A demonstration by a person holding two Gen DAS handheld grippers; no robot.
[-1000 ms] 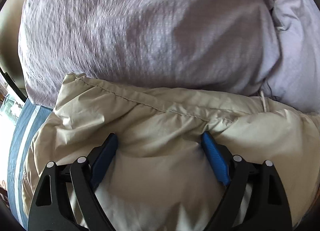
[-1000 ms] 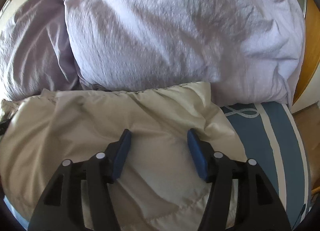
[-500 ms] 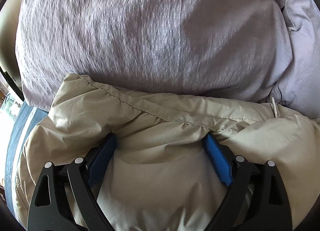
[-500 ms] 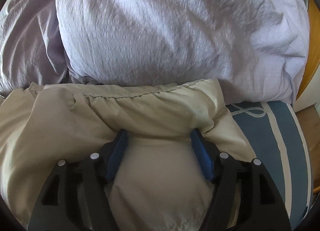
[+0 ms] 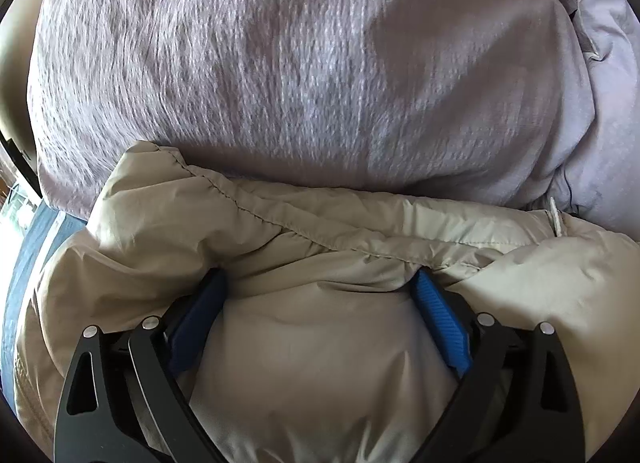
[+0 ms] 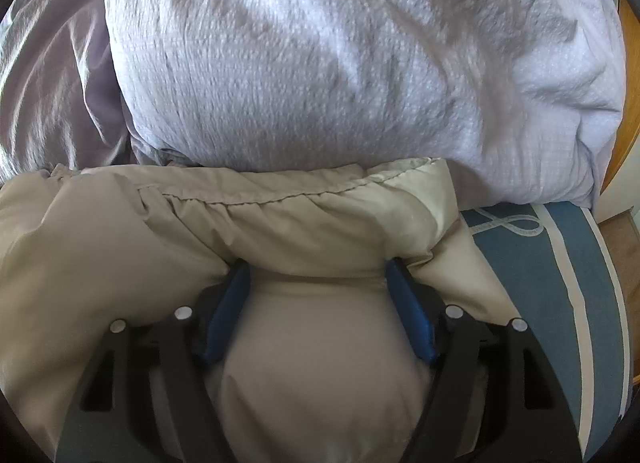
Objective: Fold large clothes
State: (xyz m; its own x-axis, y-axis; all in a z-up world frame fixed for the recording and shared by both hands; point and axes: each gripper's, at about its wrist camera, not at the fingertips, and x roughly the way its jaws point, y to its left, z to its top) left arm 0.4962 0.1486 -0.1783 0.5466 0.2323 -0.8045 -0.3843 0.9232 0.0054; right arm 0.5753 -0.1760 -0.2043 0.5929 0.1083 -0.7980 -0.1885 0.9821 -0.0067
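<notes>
A beige padded jacket (image 5: 304, 231) lies on the bed, its stitched edge against the pillows; it also fills the lower part of the right wrist view (image 6: 256, 223). My left gripper (image 5: 320, 287) is open, its blue pads pressed into the jacket with a bulge of fabric between them. My right gripper (image 6: 318, 275) is open too, with jacket fabric bulging between its blue pads; the fingertips are sunk under a fold near the jacket's right corner.
A greyish-lilac pillow (image 5: 280, 63) lies right behind the jacket. A paler lilac pillow (image 6: 340, 63) sits to its right. A blue bedsheet with white stripes (image 6: 552, 271) shows at the right, and at the left in the left wrist view (image 5: 24, 275). A wooden frame (image 6: 628, 111) stands at the far right.
Both grippers have pushed forward toward the pillows with the jacket. The jacket's stitched edge has bunched up over the fingertips, which now sit deeper in the fabric.
</notes>
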